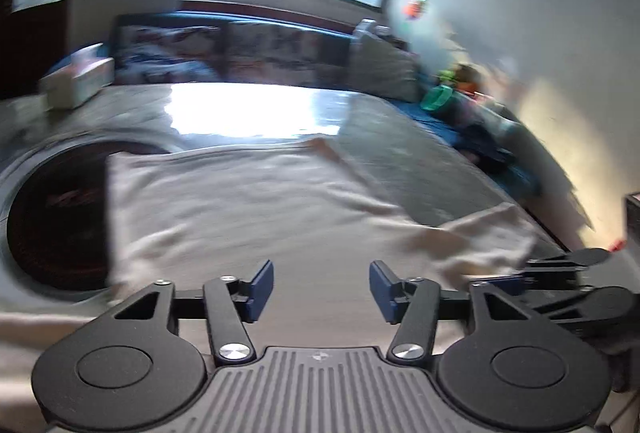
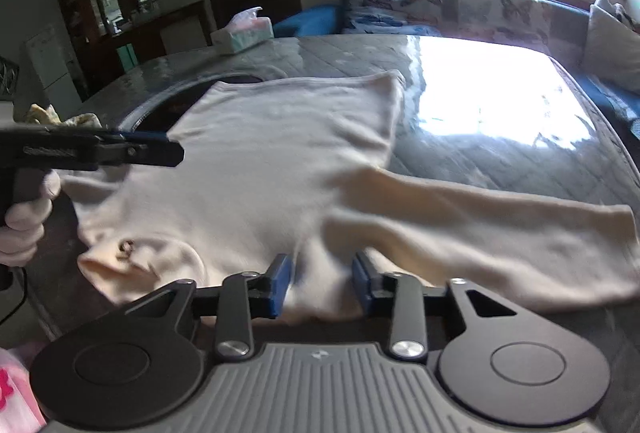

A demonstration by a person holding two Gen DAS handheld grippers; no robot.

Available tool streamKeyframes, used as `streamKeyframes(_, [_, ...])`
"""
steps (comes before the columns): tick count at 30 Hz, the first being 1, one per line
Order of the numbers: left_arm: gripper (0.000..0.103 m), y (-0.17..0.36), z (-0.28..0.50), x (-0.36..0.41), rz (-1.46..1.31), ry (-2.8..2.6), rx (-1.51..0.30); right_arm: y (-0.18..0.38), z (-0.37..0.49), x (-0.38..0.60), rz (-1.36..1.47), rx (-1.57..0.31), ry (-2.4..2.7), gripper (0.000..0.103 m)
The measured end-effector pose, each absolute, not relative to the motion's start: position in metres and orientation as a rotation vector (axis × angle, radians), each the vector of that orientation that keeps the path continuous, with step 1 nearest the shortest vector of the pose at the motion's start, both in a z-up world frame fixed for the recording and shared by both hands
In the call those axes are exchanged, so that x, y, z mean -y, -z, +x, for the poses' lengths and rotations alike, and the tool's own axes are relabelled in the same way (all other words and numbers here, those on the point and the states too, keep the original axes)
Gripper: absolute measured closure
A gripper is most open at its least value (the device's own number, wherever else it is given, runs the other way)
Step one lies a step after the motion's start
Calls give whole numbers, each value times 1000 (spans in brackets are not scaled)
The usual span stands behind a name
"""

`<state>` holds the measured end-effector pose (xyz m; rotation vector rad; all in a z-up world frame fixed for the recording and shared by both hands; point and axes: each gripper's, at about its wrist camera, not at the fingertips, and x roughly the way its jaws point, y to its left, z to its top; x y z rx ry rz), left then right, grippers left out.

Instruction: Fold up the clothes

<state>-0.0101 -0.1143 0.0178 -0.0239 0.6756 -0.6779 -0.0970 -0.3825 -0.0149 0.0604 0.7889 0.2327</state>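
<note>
A cream shirt [image 2: 256, 161] lies spread on the glossy surface [image 2: 500, 137], its sleeve [image 2: 500, 233] reaching right toward open room. The left gripper [image 1: 321, 287] hovers above the cloth, fingers wide and empty. The right gripper [image 2: 320, 281] tilts down at the near hem, fingers narrower, cloth between them, seemingly not pinched.

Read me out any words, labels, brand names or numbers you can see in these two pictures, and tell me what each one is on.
None can be read.
Left gripper: raised marking on its side, too blurred to read.
Dark round mat under the cream shirt: reddish marks, too blurred to read.
Tissue box: no print legible.
Right gripper: small round emblem on its body, not text.
</note>
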Motion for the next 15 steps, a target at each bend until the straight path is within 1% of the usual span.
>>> streamKeyframes(2, [35,-19,-16,128,5,736,-665,12,-103,384,53,-796,-235,71])
streamKeyframes(7, [35,-15,-30,160,98,839,-640,3,-116,398,83,-768,-200,71])
streamKeyframes(11, [38,-9,-39,181,151,907,-639,-4,-118,416,123,-720,-131,71])
streamKeyframes(13, [45,-6,-45,190,172,955,-635,0,-114,418,116,-730,-134,71])
streamKeyframes(15, [47,-5,-51,197,196,985,-620,4,-109,419,107,-743,-140,75])
